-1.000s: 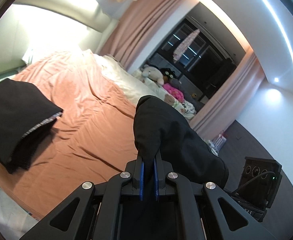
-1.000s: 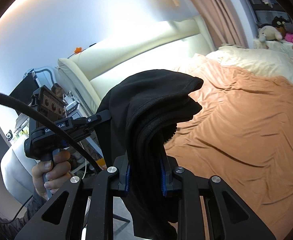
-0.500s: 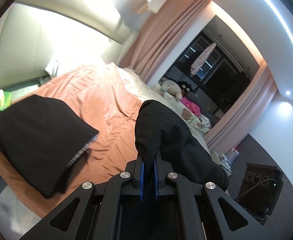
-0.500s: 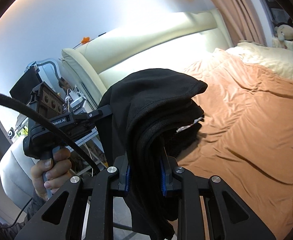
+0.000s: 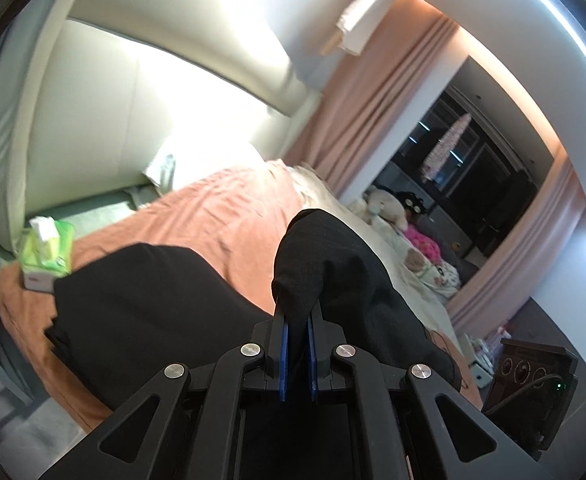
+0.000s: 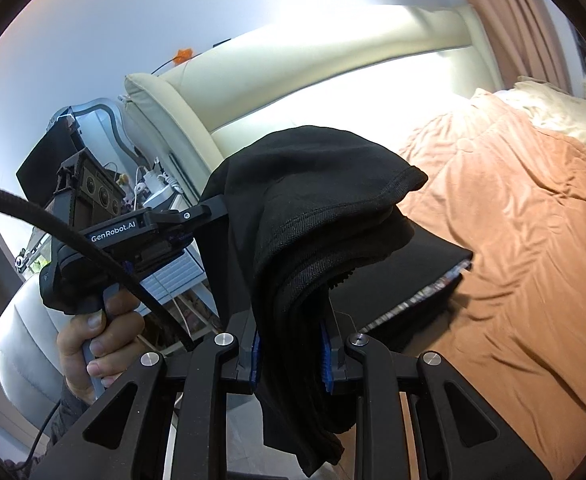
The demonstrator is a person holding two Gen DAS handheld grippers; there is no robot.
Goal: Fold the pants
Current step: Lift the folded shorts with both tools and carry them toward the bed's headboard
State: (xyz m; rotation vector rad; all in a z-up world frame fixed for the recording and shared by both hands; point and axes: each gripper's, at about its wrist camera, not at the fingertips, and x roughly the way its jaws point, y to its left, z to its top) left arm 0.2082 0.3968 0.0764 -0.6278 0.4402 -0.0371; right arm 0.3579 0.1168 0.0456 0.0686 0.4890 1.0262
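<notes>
Black pants [image 5: 325,264] hang bunched between both grippers above the corner of the bed. My left gripper [image 5: 297,320] is shut on one edge of them. My right gripper [image 6: 289,344] is shut on a thick folded bunch of the same pants [image 6: 313,208], which drape over its fingers. The left gripper also shows in the right wrist view [image 6: 197,216], held in a hand, close on the left. A pile of folded black clothes [image 5: 145,292] lies on the orange bedspread [image 5: 233,216] just below and left of the held pants; it also shows in the right wrist view [image 6: 425,280].
A green tissue pack [image 5: 47,248] stands at the bed corner beside the pile. A cream padded headboard [image 5: 93,112] rises behind. Soft toys [image 5: 389,204] and a cream blanket [image 6: 565,116] lie at the far side. A bedside stand with chargers [image 6: 153,188] is on the left.
Both grippers have carried the pants toward the headboard corner. The folded black pile has come from the far left to just under the held pants. The tissue pack has come into view.
</notes>
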